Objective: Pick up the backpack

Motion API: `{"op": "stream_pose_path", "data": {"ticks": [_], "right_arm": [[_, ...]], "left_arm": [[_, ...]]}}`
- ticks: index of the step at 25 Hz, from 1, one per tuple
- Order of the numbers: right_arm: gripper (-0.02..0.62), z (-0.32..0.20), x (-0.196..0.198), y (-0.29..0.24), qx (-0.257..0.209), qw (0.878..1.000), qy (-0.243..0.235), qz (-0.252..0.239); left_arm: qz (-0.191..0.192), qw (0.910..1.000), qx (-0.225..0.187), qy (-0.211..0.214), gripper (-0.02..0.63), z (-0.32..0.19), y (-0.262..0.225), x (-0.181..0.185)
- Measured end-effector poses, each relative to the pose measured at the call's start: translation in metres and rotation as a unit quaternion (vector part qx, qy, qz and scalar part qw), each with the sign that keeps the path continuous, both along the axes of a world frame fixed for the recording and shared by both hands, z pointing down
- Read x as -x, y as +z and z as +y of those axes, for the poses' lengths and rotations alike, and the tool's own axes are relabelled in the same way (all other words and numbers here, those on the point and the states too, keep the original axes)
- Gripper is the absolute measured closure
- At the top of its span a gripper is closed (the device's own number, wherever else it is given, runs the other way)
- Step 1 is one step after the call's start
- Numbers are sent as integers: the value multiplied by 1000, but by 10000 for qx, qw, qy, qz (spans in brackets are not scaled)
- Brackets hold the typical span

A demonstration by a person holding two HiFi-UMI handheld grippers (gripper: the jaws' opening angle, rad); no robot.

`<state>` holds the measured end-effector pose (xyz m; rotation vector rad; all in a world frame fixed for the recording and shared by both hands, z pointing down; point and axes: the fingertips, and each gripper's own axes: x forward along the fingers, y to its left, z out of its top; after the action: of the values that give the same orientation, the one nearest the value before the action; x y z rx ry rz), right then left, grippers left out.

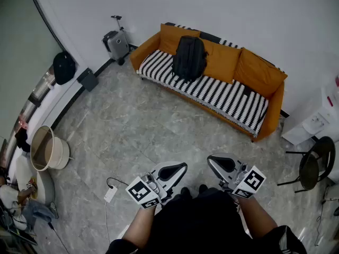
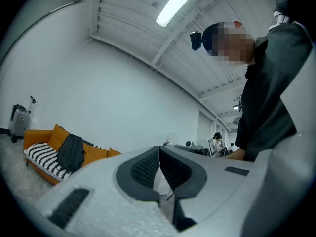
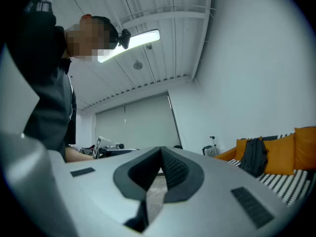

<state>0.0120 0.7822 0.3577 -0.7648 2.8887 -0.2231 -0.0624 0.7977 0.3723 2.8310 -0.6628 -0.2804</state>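
White wall point(image 1: 238, 15) behind, grey marble-look tiled floor point(image 1: 153, 128) across most of the head view. Orange sofa point(image 1: 225, 95) with a black-and-white striped cover stands against the wall, far side of the room. A stretch of floor lies between it and the person.

White water dispenser point(image 1: 318, 115) to the right of the sofa, a black round-seat chair point(image 1: 313, 165) just in front of it, both off to the right side. Beige bucket point(image 1: 59, 155) at the left by a curved ledge, clutter below it too small to tell.

Black backpack point(image 1: 189, 57) stands upright on the sofa seat, left half, leaning on an orange back cushion. Well apart from both grippers, nothing touching it. It also shows in both gripper views, on the sofa in the distance.

Grey wheeled suitcase point(image 1: 117, 45) on the floor just beyond the sofa's left arm. Small black box point(image 1: 88, 79) against the wall base further left.

Left gripper point(image 1: 180, 168) and right gripper point(image 1: 214, 163) are held close to the person's body, side by side, roughly level. Each has its jaws pressed together, pads meeting, nothing between them.

White charger point(image 1: 110, 193) with a cable lies on the floor just left of the left gripper.
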Motion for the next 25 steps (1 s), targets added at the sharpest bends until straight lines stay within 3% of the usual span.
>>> {"op": "stream_pose_path", "data": {"ticks": [25], "right_arm": [[569, 5, 1, 4, -2, 9999, 93, 40]], "left_arm": [[22, 9999, 112, 105, 583, -1, 9, 1]]}}
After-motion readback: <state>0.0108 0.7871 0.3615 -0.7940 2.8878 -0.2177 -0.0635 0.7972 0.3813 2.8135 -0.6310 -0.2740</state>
